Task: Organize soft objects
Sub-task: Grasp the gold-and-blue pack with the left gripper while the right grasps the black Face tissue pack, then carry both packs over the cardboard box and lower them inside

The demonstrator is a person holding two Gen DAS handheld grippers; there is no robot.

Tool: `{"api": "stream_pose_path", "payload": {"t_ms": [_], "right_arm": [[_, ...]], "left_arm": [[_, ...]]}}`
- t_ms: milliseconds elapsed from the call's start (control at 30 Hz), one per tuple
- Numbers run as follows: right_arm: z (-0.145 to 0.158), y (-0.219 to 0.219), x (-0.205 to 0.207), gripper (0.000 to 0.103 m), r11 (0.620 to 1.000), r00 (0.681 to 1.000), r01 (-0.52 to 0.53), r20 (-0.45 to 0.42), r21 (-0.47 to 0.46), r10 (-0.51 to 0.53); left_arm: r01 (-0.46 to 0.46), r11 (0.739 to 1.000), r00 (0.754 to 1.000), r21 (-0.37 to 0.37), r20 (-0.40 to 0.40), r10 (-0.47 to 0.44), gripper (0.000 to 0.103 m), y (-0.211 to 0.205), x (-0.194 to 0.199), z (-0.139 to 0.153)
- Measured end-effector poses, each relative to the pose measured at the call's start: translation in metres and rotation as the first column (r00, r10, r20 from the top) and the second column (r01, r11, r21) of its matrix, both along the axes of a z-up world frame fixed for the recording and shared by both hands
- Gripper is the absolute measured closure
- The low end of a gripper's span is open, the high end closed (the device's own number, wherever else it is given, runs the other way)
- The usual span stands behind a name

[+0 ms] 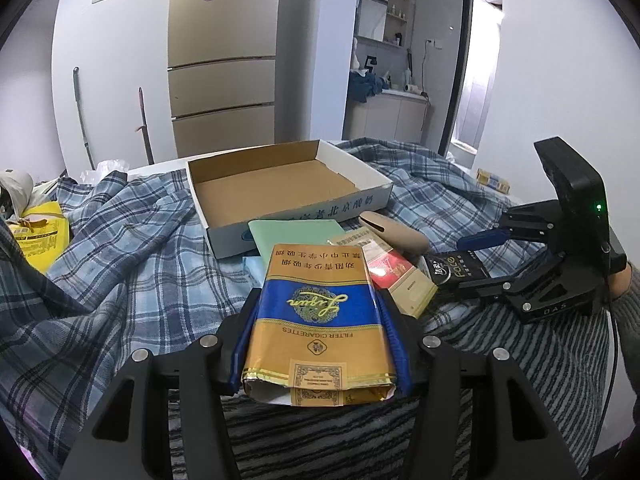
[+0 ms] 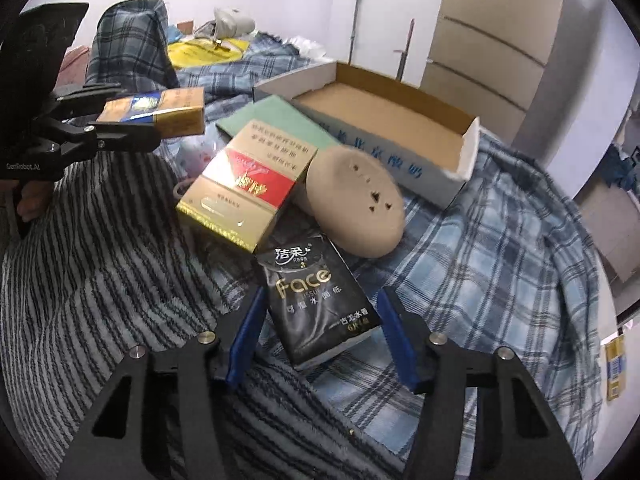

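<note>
My left gripper (image 1: pixel 318 300) is shut on a blue and gold soft cigarette pack (image 1: pixel 320 320) and holds it above the bed; the pack also shows in the right wrist view (image 2: pixel 160 114). My right gripper (image 2: pixel 320 304) is open, its fingers on either side of a black Face tissue pack (image 2: pixel 316 304) lying on the plaid blanket; in the left wrist view the tissue pack (image 1: pixel 454 270) sits at the right gripper's tips. A red and gold cigarette pack (image 2: pixel 248 184), a tan round pad (image 2: pixel 356 200) and a green booklet (image 2: pixel 276 120) lie in front of an open cardboard box (image 2: pixel 468 148).
A blue plaid blanket (image 1: pixel 132 248) and a striped grey blanket (image 2: pixel 80 280) cover the bed. A yellow bag (image 1: pixel 36 236) lies at the far left. A wardrobe (image 1: pixel 224 60) stands behind the box (image 1: pixel 380 184).
</note>
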State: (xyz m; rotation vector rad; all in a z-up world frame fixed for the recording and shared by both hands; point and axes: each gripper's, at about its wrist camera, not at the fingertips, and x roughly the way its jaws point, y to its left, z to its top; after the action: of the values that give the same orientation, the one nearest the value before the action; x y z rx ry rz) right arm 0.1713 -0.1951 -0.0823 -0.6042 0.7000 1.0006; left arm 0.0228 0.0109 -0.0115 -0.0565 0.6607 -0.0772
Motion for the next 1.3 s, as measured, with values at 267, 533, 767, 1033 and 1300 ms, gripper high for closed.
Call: {"api": "stream_pose_path", "payload": {"t_ms": [267, 533, 767, 1033, 1300], "right_arm": [[0.024, -0.018, -0.009, 0.054, 0.994, 0.997, 0.057, 0.053, 0.097, -0.062], [0.068, -0.019, -0.02, 0.056, 0.968, 0.988, 0.051, 0.127, 0.245, -0.084], [0.117, -0.005, -0.021, 0.056, 0.927, 0.981, -0.012, 0.183, 0.375, -0.061], [0.166, 0.005, -0.01, 0.056, 0.874, 0.961, -0.061, 0.266, 0.483, -0.08], [0.203, 0.023, 0.009, 0.06, 0.835, 0.947, -0.093, 0.307, 0.542, -0.094]], "left_arm": [[-0.016, 0.999, 0.999, -0.049, 0.032, 0.018, 0.046, 0.01, -0.005, 0.006], [-0.028, 0.998, 0.995, -0.063, 0.092, 0.034, 0.046, 0.013, -0.011, 0.041], [-0.074, 0.997, 0.985, 0.002, 0.157, 0.073, 0.046, 0.006, 0.005, 0.087], [-0.121, 0.992, 0.971, 0.04, 0.211, 0.11, 0.046, 0.007, 0.031, 0.124], [-0.174, 0.982, 0.957, 0.077, 0.25, 0.15, 0.046, 0.011, 0.06, 0.154]]}}
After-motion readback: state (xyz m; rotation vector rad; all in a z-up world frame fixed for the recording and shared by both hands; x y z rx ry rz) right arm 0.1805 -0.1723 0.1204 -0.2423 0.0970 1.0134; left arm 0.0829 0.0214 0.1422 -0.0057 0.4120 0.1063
